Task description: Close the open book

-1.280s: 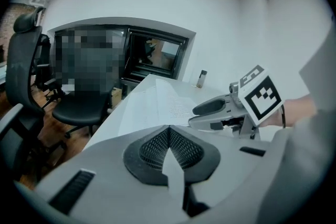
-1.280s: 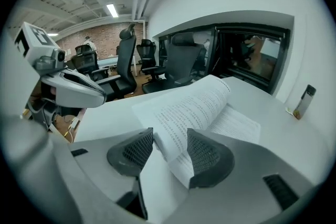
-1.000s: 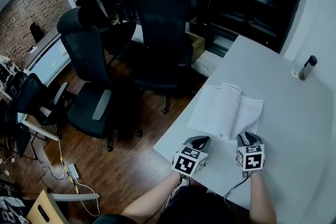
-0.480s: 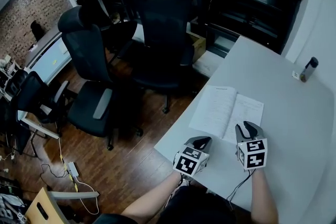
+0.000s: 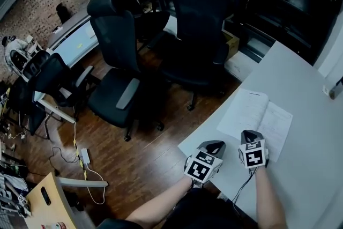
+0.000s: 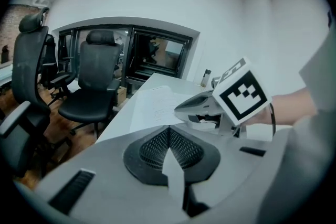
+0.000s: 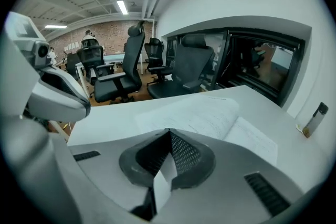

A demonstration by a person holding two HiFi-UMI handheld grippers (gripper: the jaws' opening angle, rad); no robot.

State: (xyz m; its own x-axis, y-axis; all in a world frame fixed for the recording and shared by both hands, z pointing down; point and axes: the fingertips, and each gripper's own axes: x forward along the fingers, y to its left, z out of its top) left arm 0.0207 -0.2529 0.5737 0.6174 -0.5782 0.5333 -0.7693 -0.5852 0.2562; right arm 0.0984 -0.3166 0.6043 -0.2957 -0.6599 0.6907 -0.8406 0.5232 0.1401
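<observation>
- Left gripper [image 5: 216, 143]: its jaws are pressed together and carry nothing. It hovers over the bare worktop [image 5: 308, 169] near the front edge, beside the book and not on it. I judge its best use is as a hold-down, with the closed tip set on the page that stays flat so the book cannot slide when the other half swings.
- Right gripper [image 5: 248, 134]: its jaws have just been closing and now meet with nothing between them. The tip sits at the near edge of the book [image 5: 256, 115], close to the near end of the spine. I cannot tell whether it touches the paper.
- The book lies open and flat on the worktop, just ahead of both grippers, with both pages facing up.
- Left page [image 5: 245, 110]: it bulges upward towards the spine, so I expect it to spring back if I let go early.
- Recommended procedure: slide a closed tip under the outer edge of one half, taking the cover and not only loose leaves. Sweep it over the spine in an arc, then press down along the free edge.
- Caution: pushing sideways is likely to shove the whole book across the smooth worktop.
</observation>
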